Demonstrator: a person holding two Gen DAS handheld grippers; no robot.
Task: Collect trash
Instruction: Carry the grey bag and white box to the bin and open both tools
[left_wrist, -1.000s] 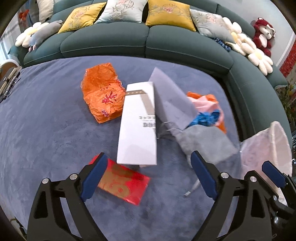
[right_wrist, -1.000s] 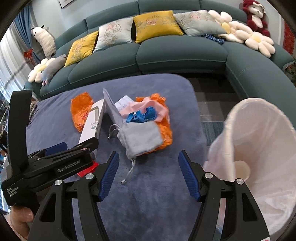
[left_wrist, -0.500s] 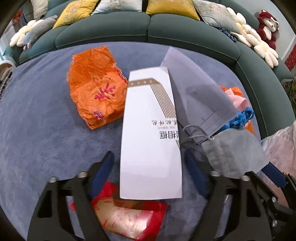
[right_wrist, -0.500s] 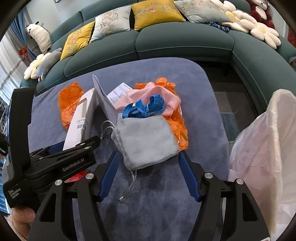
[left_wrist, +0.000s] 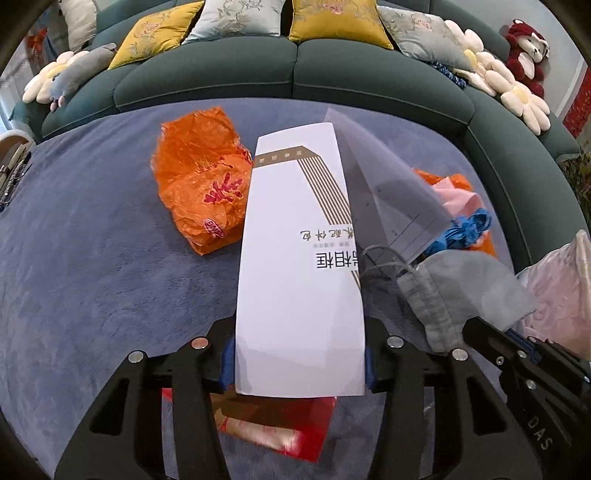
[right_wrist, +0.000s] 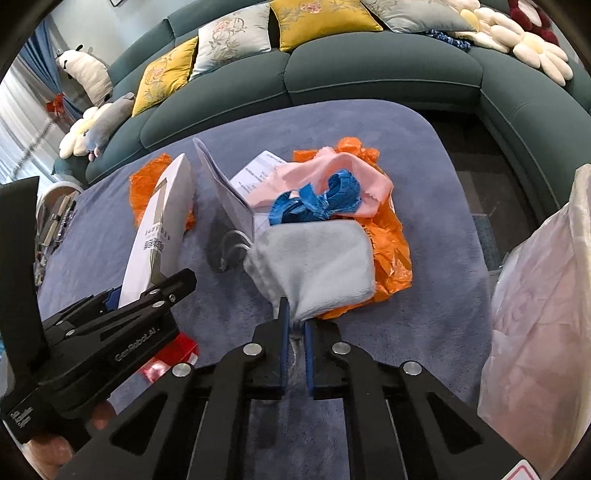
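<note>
Both tools have something in hand. The left tool (left_wrist: 300, 363) is closed against the two long sides of the white box (left_wrist: 299, 258), gripping its near end while the rest lies on the blue-grey upholstered surface (left_wrist: 92, 258). The right tool (right_wrist: 294, 332) is pinched nearly shut on the corner of the grey pouch (right_wrist: 317, 266), which sits against the heap beside it.

From where I stand, the collecting looks barely started: the bin bag (right_wrist: 539, 314) gapes at the right, and I cannot tell from this angle whether anything is in it. Everything I can see is yet to go in.

Counting outward:
- One white box.
- One grey pouch.
- One red packet (left_wrist: 277, 432), partly under the box's near end.
- Two orange plastic bags, one (left_wrist: 201, 184) left of the box, another (right_wrist: 391, 254) under the heap.
- One pink cloth (right_wrist: 354, 177).
- One blue frilly scrap (right_wrist: 317, 201) lying on it.
- One folded paper sheet (right_wrist: 231, 192) standing half upright.
</note>
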